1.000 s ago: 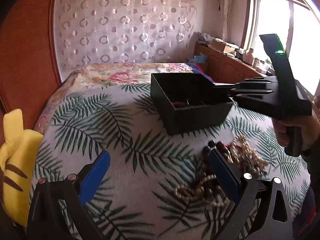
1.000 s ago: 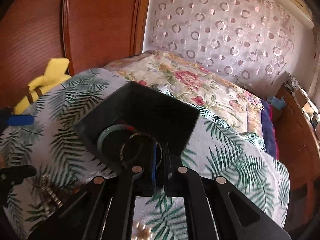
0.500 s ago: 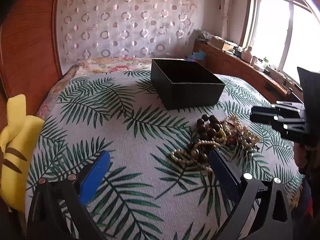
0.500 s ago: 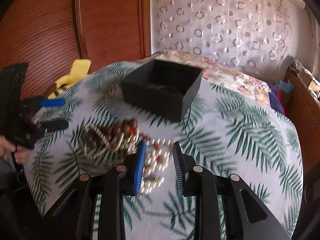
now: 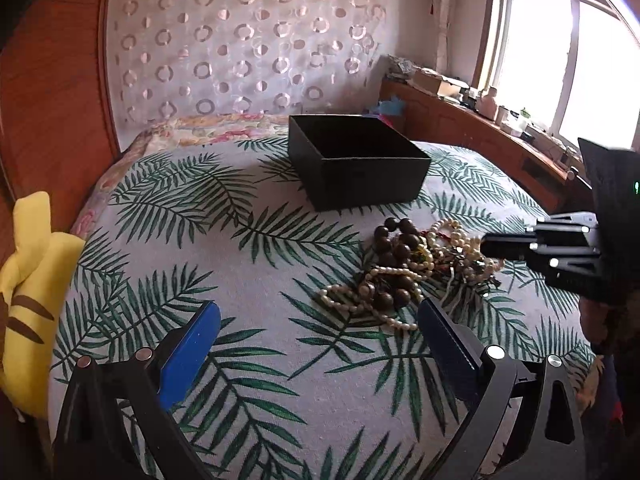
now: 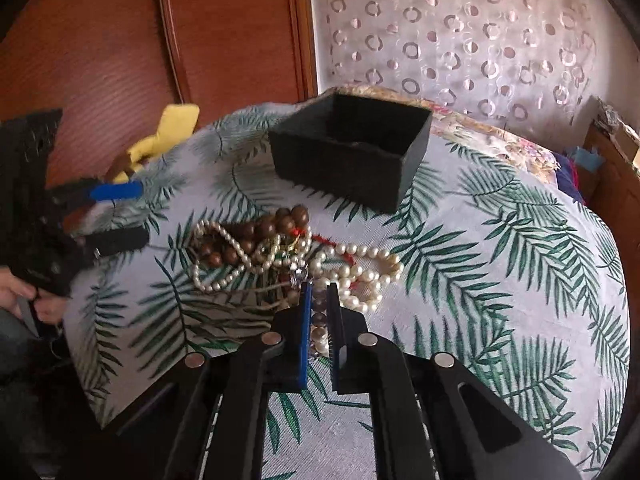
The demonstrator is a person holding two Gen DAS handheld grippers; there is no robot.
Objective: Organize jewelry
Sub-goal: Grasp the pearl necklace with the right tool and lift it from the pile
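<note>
A tangled heap of jewelry (image 5: 416, 268) lies on the palm-leaf cloth: pearl strands (image 6: 360, 276), brown wooden beads (image 6: 260, 232) and a red cord. An open black box (image 5: 356, 164) stands behind it, also in the right wrist view (image 6: 352, 148). My left gripper (image 5: 320, 344) is open and empty, just short of the heap. My right gripper (image 6: 318, 300) is at the near edge of the heap, its jaws narrowed around a strand of pearl and dark beads (image 6: 319, 322). It also shows in the left wrist view (image 5: 492, 246).
A yellow plush toy (image 5: 28, 280) lies at the table's left edge. A wooden headboard (image 6: 160, 40) and a bed with a floral cover (image 5: 208, 132) stand behind. A cluttered wooden sideboard (image 5: 480, 120) runs under the window at the right.
My right gripper left the box, came back over the heap and narrowed its jaws on a bead strand. My left gripper pulled back from the heap, still open.
</note>
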